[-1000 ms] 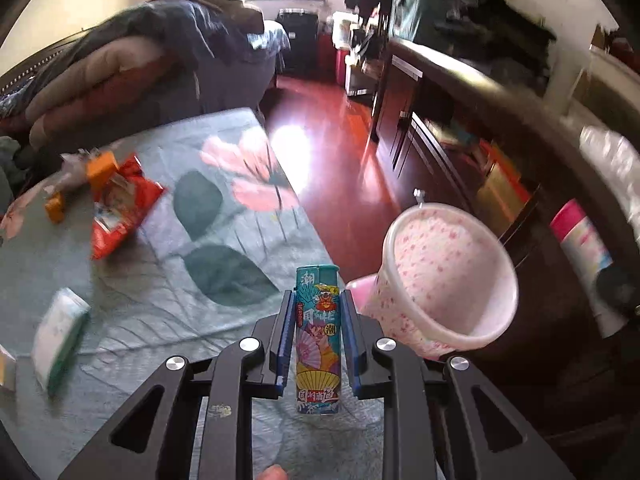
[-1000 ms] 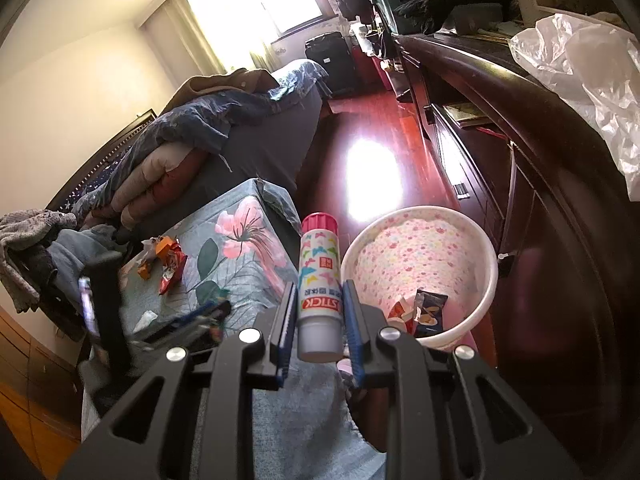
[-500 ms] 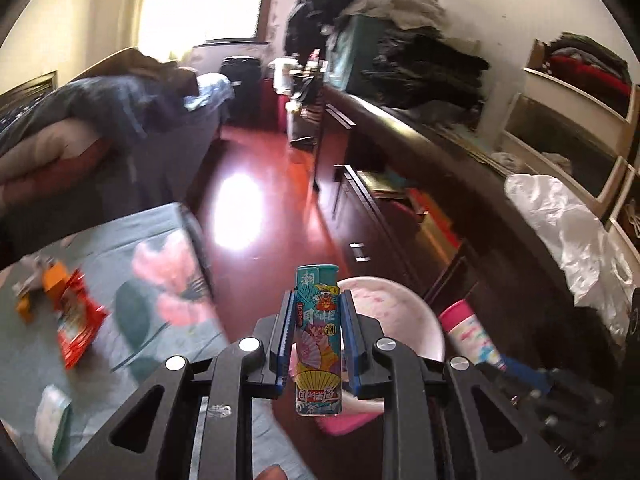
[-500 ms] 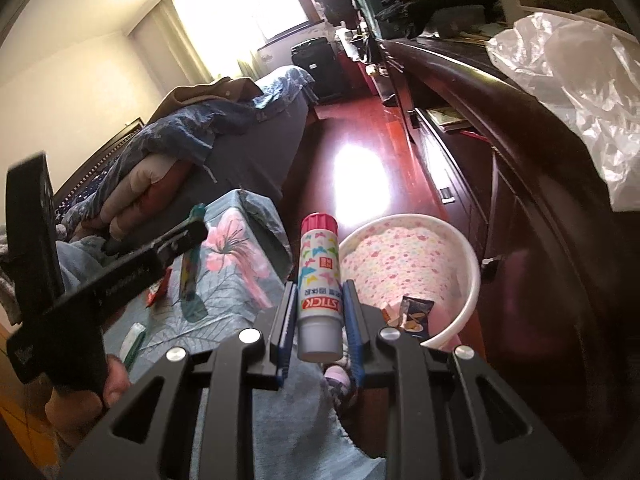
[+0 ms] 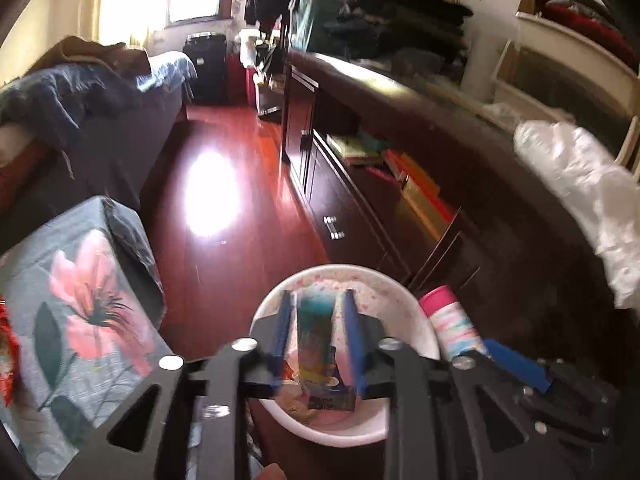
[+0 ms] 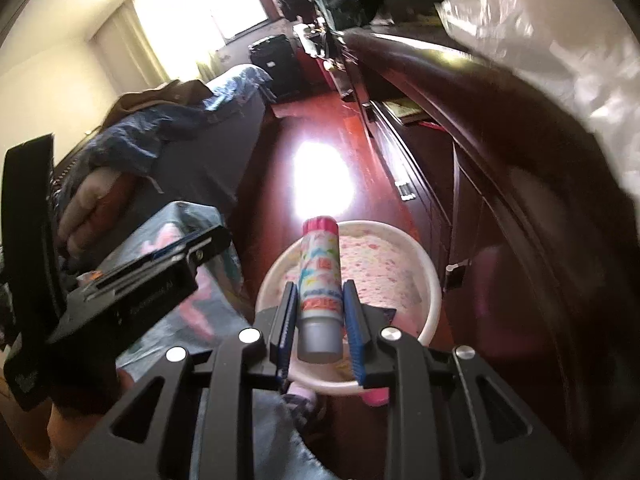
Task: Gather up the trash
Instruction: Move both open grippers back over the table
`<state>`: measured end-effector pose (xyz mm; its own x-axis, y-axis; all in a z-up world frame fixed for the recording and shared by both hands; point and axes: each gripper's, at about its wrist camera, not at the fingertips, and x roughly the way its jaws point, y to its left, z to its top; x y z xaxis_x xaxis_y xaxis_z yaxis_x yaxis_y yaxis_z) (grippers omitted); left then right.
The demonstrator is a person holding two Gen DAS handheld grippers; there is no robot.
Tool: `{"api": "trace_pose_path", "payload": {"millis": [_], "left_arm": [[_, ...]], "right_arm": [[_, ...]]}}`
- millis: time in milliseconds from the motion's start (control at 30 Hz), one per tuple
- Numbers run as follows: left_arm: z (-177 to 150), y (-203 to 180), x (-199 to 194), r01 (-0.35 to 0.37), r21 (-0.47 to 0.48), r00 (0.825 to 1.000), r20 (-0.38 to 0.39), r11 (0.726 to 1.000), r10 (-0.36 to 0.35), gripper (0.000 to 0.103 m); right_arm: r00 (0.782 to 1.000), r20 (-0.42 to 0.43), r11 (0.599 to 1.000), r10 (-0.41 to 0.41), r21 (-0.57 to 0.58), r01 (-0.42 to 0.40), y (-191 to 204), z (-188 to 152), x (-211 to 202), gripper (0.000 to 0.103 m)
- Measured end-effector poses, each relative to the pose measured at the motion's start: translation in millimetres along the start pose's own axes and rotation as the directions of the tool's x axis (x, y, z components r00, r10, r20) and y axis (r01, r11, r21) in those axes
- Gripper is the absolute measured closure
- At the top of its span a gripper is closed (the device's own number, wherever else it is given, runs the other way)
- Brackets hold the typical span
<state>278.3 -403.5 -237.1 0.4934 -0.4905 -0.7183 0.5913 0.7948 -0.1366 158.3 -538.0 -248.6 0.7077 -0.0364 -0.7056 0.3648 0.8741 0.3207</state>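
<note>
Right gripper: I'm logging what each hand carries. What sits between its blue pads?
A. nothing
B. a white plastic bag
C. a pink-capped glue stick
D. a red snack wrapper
C: the right gripper is clamped on the pink-capped glue stick, above the pink-speckled white bin.

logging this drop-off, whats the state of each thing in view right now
left gripper: jaws opening, over the bin
colourful patterned lighter: blurred between the left jaws, pads off it
right gripper: shut on the glue stick
pink-capped white glue stick: upright, held above the bin
white pink-speckled round plastic bin: on the red floor, wrappers inside
</note>
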Motion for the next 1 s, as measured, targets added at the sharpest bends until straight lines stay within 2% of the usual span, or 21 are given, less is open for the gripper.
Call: {"api": "trace_pose_path", "payload": {"millis": [67,233,300,433,533,633,700,833,1000], "left_arm": [[-2.2,5.5,14.7,0.012,-0.019,1.0,-0.026,1.0,-0.013,0.047],[-4.1,14.0,21.4,0.015,-0.041,0.999,-0.032,0.999,-0.016,0.041],[-4.1,17.7,16.4,0.007,-0.046,1.0,-0.018,0.999,-0.008,0.034],[-5.8,24.7,1.9,-0.023,-0.054,1.0,-0.006,0.998,0.023,0.033],[-7.9,32.5,-16.0,-0.04,-0.073,0.999,0.012,0.997,0.041,0.031],[-12.6,46.5,-41.2,-0.079,-0.097,0.996,0.038,0.992,0.083,0.026],[-18.8,60.9,-61.2,-0.135,-0.116,0.989,0.052,0.984,0.142,0.024],[-37.5,90.5,-94.2,-0.233,-0.136,0.969,0.047,0.963,0.241,0.024],[-75.9,139.9,-131.1,-0.334,-0.13,0.942,0.002,0.934,0.337,0.02]], "right_arm": [[1.0,-0.017,1.0,-0.015,0.009,0.015,-4.9,1.3,15.4,0.074],[0.998,-0.051,0.999,-0.04,0.029,0.041,-13.1,-4.3,36.5,0.072],[0.998,-0.052,0.999,-0.044,0.024,0.045,-10.4,-6.9,36.7,0.069],[0.997,-0.05,0.999,-0.05,-0.002,0.05,2.1,-10.2,31.4,0.066],[0.999,-0.035,0.999,-0.029,-0.023,0.028,19.5,-12.7,18.0,0.058],[1.0,-0.017,0.998,-0.002,-0.055,0.001,42.6,-14.9,1.9,0.043],[0.999,-0.009,0.996,0.034,-0.086,-0.034,62.8,-19.4,-7.6,0.033],[0.994,-0.031,0.983,0.107,-0.147,-0.11,102.0,-29.9,-19.7,0.031],[0.98,-0.084,0.951,0.177,-0.242,-0.193,154.5,-45.6,-23.0,0.029]]}}
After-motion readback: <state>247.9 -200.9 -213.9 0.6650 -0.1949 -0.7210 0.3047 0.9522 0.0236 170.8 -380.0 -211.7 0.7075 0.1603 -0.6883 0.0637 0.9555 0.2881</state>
